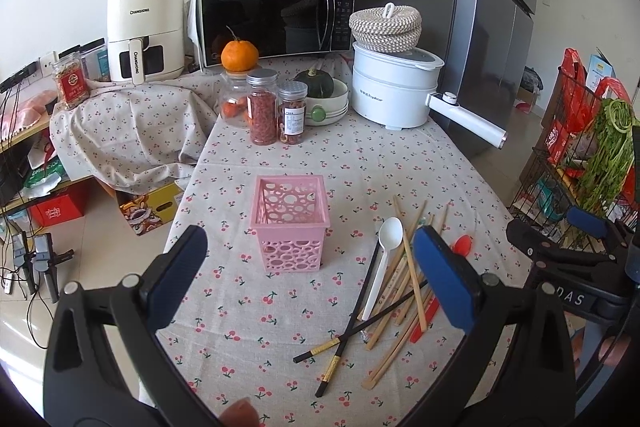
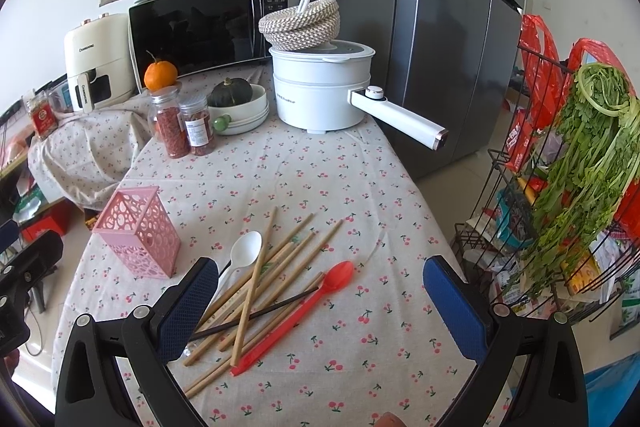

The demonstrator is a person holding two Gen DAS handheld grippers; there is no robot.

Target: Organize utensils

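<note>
Nothing sits in the pink utensil holder (image 1: 289, 223) yet; the bamboo chopsticks (image 2: 256, 291), black chopsticks (image 1: 352, 323), white spoon (image 2: 244, 251) and red spoon (image 2: 304, 303) lie heaped on the table (image 2: 360, 187) beside it. Sorting looks unstarted. Next comes picking one utensil. Both left tongs (image 1: 312, 283) and right tongs (image 2: 320, 307) hover spread wide, empty.

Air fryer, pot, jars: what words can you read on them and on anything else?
"CHANGHONG": on the air fryer, once on its body and once on its handle.
"DAS": the end of a label on the right tool; the rest is hidden.
White pot: a small grey brand, too blurred to read.
Jars: labels too small to read.
Red tin: label too small to read.
Microwave buttons: too small to read.
</note>
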